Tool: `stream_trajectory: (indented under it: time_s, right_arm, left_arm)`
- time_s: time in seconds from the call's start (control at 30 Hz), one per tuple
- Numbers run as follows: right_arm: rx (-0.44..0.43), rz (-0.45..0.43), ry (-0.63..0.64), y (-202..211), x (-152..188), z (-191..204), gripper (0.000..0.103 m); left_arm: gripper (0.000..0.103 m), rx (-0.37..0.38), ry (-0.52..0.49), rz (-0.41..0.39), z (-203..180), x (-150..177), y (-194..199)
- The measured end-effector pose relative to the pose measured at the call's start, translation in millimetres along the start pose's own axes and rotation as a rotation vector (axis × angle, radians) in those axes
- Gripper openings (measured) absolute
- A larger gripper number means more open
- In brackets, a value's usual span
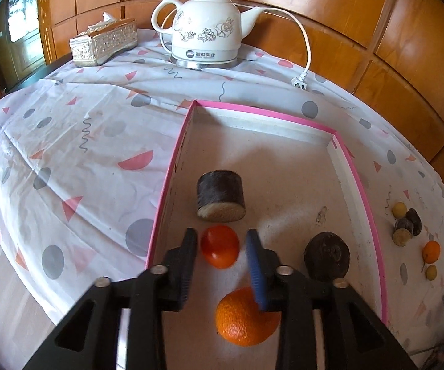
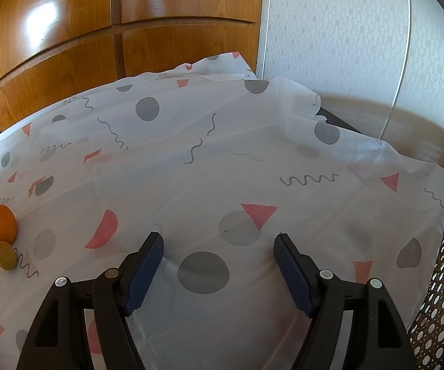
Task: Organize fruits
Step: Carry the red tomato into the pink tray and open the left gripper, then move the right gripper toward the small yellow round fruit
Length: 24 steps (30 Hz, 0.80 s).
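The left gripper stood over the pink-rimmed tray, pitched steeply downward. Its fingers were parted narrowly on either side of a small red-orange fruit resting on the tray floor. A thin gap showed at each pad, so the fruit appeared released rather than held.

Principal risk, as judged: the clearance was slight, and a skewed withdrawal could clip the fruit and roll it against the cut dark cane piece just behind it, or toward the large orange lying nearer the camera under the right finger. A second dark piece sat to the right within the tray.

Unsorted items remained on the worktop beyond the tray's right rim: an orange, a small yellow-green fruit and further small pieces. Those were round and could roll if nudged.

The right gripper hung angled down over bare cloth, fingers wide apart and holding nothing, with the orange well off to its left.
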State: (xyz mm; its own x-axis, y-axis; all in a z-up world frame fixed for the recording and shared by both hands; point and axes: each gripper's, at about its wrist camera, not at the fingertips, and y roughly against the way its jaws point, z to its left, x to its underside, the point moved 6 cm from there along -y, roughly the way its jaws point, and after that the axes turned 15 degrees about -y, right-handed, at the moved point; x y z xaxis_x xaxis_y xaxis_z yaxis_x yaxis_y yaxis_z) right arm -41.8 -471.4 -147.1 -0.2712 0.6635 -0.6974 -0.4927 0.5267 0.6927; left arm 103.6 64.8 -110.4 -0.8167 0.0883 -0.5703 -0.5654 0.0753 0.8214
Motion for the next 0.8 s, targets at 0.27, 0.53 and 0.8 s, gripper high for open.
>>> stream_trajectory:
  time_s: [0.27, 0.53, 0.8]
  right_arm:
    - [0.001, 0.003, 0.0, 0, 1, 0, 0.076]
    - [0.003, 0.013, 0.002, -1, 0, 1, 0.076]
    - [-0.011, 0.062, 0.008, 1, 1, 1, 0.076]
  left_arm:
    - [0.062, -0.004, 0.03, -0.037, 4, 7, 19]
    - [0.072, 0.004, 0.011, -0.048, -1, 17, 32]
    - [0.076, -0.002, -0.021, -0.125, -4, 17, 59]
